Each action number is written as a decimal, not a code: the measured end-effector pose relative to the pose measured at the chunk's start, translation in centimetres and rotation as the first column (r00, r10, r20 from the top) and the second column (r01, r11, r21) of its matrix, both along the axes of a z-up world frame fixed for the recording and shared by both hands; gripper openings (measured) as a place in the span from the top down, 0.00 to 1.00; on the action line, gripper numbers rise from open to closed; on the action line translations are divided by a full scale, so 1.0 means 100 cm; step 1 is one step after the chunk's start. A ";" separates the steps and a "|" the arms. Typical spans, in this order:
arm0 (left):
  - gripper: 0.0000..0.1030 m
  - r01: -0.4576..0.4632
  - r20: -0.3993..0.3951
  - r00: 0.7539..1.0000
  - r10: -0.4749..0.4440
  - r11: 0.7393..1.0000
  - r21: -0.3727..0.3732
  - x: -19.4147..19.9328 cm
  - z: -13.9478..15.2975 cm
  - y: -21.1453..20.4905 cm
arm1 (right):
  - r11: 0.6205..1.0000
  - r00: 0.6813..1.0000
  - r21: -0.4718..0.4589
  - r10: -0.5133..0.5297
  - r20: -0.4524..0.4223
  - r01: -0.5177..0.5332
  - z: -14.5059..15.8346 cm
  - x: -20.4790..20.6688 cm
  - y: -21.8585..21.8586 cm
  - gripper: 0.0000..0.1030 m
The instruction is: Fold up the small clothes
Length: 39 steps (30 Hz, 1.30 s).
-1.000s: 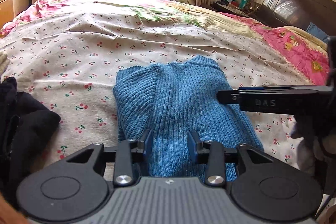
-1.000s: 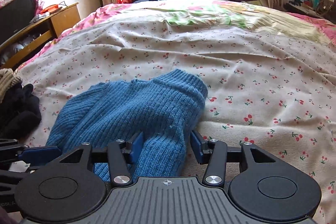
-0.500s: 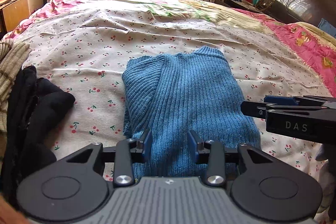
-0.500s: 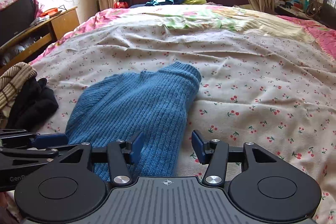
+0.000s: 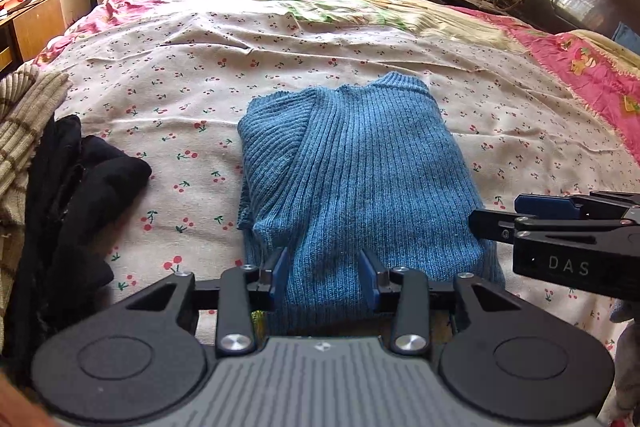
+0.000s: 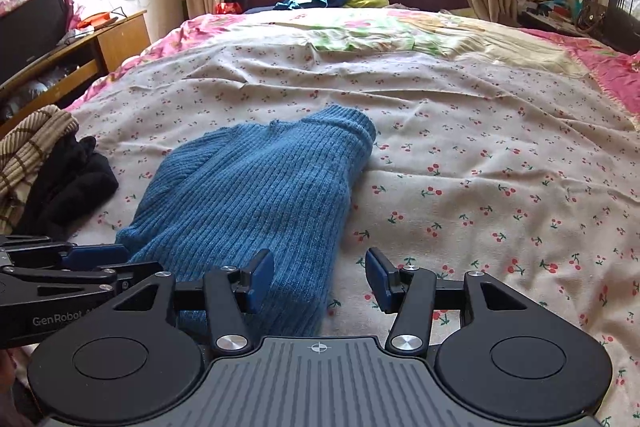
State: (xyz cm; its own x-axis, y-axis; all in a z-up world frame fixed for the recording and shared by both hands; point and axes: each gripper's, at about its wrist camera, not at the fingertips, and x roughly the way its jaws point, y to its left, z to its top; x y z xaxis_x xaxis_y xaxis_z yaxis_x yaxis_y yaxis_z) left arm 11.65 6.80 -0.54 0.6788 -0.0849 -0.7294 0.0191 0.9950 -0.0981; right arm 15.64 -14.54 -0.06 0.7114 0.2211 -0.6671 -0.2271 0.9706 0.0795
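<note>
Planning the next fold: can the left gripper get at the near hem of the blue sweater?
Probably yes. The left gripper is open right over the blue sweater near edge, with nothing between; the right gripper sits off to the side.

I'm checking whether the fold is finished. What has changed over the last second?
Both grippers have drawn back toward the near edge of the blue sweater. The right gripper slid off to its right side; in the left view it no longer reaches over the knit. Neither the right nor the left gripper took hold. Sweater, black clothes and bedspread stayed put.
</note>
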 end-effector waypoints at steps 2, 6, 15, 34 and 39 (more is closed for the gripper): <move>0.50 -0.003 -0.029 1.000 0.003 1.000 -0.001 0.002 -0.006 0.001 | 0.999 1.000 -0.037 0.010 -0.025 -0.011 -0.008 0.001 0.005 0.51; 0.50 -0.011 -0.010 1.000 0.011 1.000 -0.005 -0.004 -0.001 0.002 | 1.000 1.000 -0.018 0.011 -0.015 -0.012 -0.002 -0.005 0.004 0.51; 0.49 -0.019 -0.005 1.000 0.019 1.000 -0.025 -0.013 0.002 0.007 | 1.000 1.000 0.004 -0.015 0.003 0.015 0.007 -0.016 -0.008 0.50; 0.35 0.075 0.028 0.997 -0.070 0.975 -0.210 0.042 -0.001 0.040 | 0.970 0.988 0.241 0.024 -0.156 0.015 -0.020 0.045 -0.035 0.29; 0.35 0.084 0.078 0.995 -0.063 0.949 -0.303 0.047 -0.007 0.063 | 0.920 0.974 0.391 0.106 -0.200 -0.020 -0.039 0.069 -0.043 0.29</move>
State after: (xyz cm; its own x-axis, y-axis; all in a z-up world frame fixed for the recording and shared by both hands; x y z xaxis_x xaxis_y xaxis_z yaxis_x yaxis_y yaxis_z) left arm 16.35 13.09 -1.23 0.7079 -0.3483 -0.6144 0.1080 0.9131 -0.3932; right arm 22.54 -18.85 -3.99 0.5381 0.5302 -0.6552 -0.2231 0.8392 0.4959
